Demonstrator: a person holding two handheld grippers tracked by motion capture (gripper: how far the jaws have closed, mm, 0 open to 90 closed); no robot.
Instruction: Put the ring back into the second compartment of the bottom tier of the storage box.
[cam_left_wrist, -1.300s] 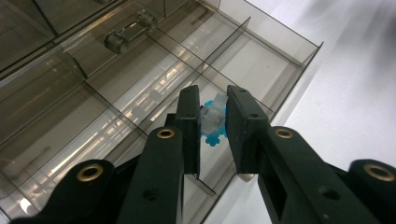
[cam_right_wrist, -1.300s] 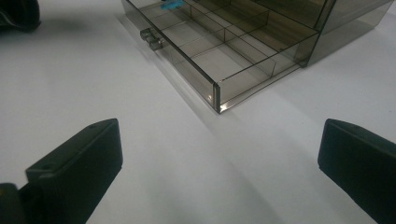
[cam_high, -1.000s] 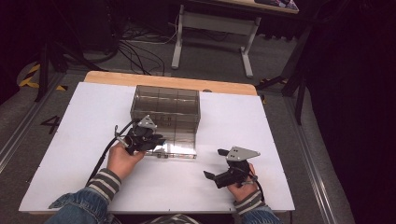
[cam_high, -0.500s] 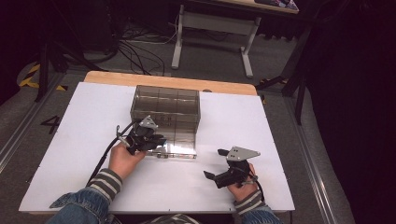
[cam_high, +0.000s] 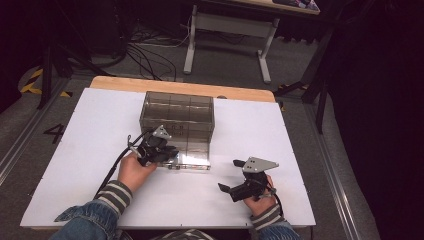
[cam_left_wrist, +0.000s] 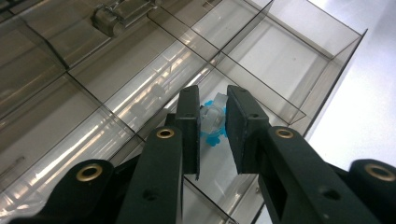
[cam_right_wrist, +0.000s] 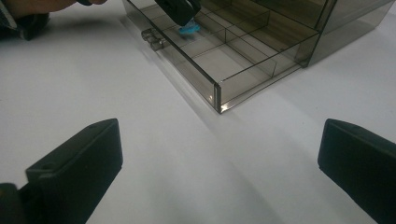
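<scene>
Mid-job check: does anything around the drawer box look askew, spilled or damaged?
Nothing stands out. The smoky clear drawer box sits square on the white table, its drawer pulled out. The left gripper holds a small blue and clear piece over a compartment. The right gripper rests open on the table.

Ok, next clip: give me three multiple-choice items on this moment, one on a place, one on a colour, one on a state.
1. Where is the left gripper?
A. over the pulled-out drawer
B. beside the right gripper
C. off the table

2. What colour is the small piece between its jaws?
A. red
B. clear with blue
C. yellow

3. How stands the right gripper?
A. shut on the piece
B. gripping the drawer
C. open, holding nothing

Answers:
1 A, its jaws reach into a drawer compartment.
2 B, the left gripper view shows clear plastic with blue.
3 C, wide jaws over bare white table.
</scene>
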